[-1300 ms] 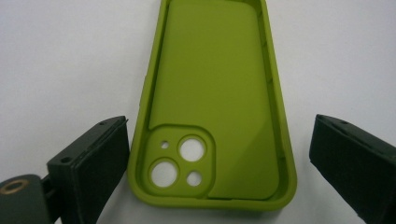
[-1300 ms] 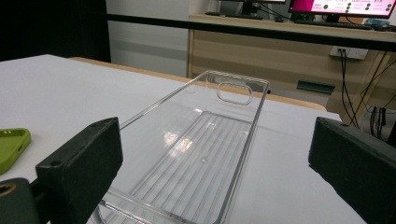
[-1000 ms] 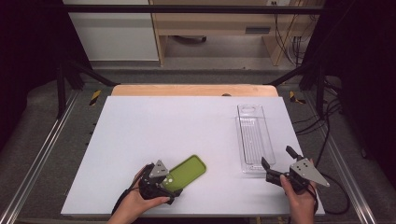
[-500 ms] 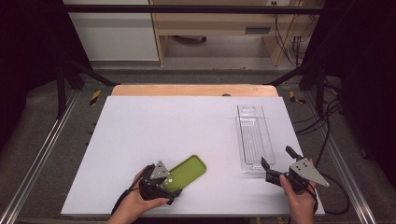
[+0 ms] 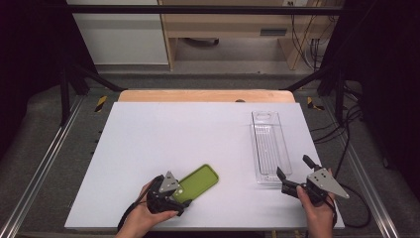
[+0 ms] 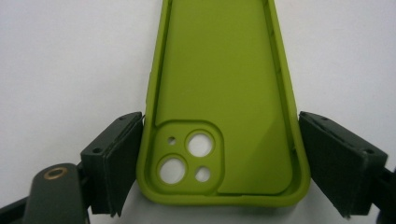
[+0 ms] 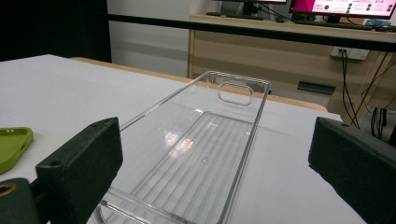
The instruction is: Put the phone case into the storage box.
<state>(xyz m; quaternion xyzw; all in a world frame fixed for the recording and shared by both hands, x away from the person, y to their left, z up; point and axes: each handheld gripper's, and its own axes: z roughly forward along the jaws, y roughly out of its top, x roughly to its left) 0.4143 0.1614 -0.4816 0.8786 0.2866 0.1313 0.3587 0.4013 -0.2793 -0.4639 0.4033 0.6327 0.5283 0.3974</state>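
Open jaws flank a clear tray [image 7: 205, 144] on the white table [image 7: 56, 88].

A white table [image 5: 163, 148] carries two things. A green phone case [image 5: 198, 182] lies open side up near the front edge, left of the middle. A clear plastic tray [image 5: 270, 146] lies lengthwise toward the right side, well apart from the case.
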